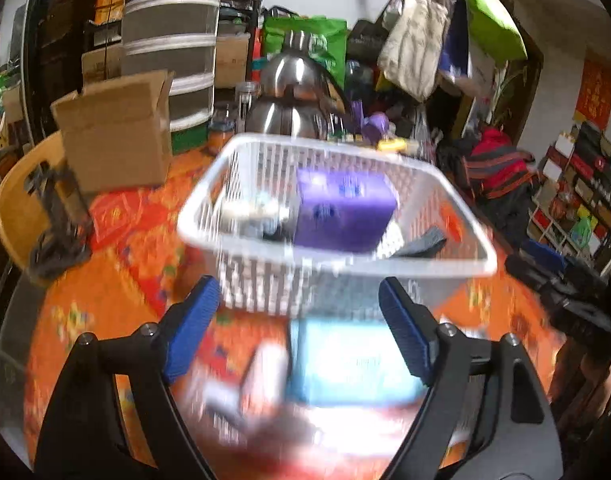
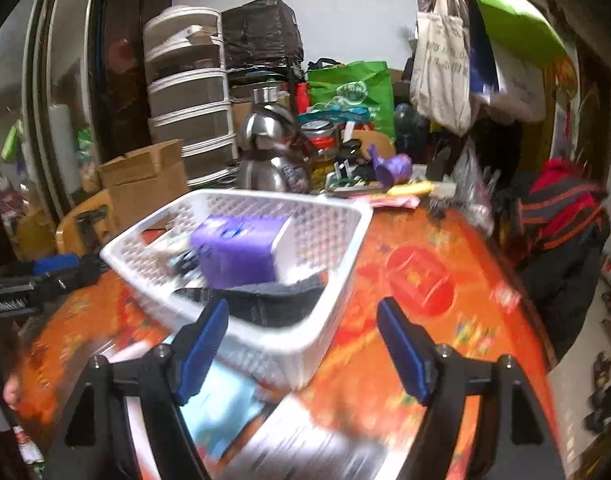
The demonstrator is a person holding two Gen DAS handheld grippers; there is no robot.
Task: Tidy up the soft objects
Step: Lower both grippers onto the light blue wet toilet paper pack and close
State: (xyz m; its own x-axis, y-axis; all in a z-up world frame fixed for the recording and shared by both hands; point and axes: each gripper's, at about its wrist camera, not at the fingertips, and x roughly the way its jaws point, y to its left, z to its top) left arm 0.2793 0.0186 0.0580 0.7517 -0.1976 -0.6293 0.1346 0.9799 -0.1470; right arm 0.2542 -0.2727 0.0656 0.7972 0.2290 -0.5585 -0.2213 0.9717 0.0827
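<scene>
A cluttered storeroom surrounds an orange-patterned tabletop (image 2: 425, 288). Both sets of jaws stand wide and carry nothing: the left gripper (image 1: 299, 328) faces the white basket (image 1: 457, 200) at 12 o'clock, and the right gripper (image 2: 303, 344) has it at 11 o'clock. Inside lie a purple pack (image 2: 237, 252) and dark cloth (image 2: 273, 300). A light-blue pack (image 1: 353, 364) lies blurred below the left jaws, likely next. Approach slowly, straddle it squarely and close gently.
</scene>
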